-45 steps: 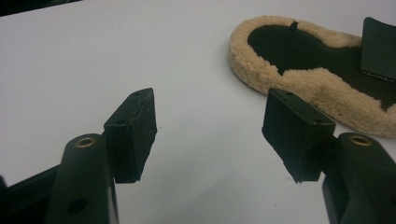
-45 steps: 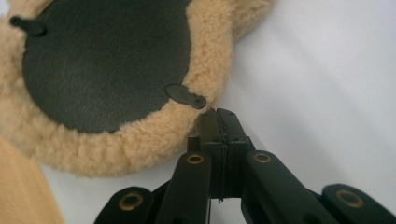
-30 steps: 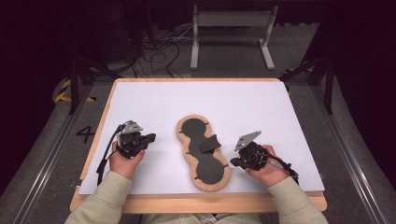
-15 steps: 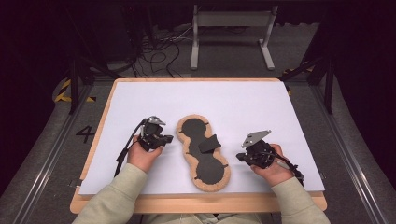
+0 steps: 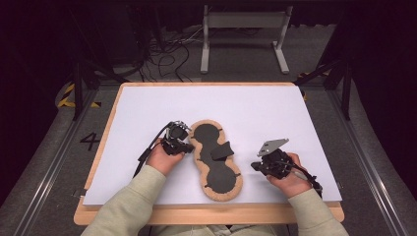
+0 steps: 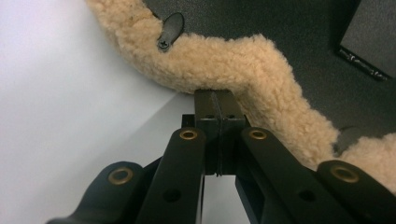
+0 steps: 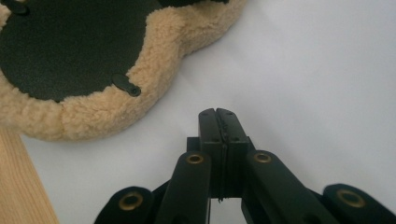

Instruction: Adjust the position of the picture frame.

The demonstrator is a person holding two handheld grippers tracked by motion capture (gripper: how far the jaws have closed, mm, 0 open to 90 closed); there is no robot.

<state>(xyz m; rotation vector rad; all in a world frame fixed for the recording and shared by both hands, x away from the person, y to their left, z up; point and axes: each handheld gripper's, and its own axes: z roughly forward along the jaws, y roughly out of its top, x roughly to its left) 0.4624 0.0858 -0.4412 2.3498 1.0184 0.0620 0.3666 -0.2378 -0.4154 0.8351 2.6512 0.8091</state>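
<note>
Your left gripper (image 6: 219, 109) is clenched on nothing, its tip touching the fleece rim (image 6: 243, 70) ahead — poised to nudge it; your right gripper (image 7: 218, 122), also clenched empty, waits beside.

Fleece-edged pad (image 5: 217, 157) lying lengthwise at the middle of the white sheet (image 5: 147, 105), sheet on the wooden table (image 5: 206, 215). Small flat piece (image 5: 221, 151) on the pad's waist. Left gripper (image 5: 186, 142) just left of the pad, tips touching its fleece rim at the waist (image 6: 233, 70). Right gripper (image 5: 254, 166) right of the pad's near lobe, apart from it, over bare sheet. Metal stand (image 5: 244, 37) on the floor behind the table.
</note>
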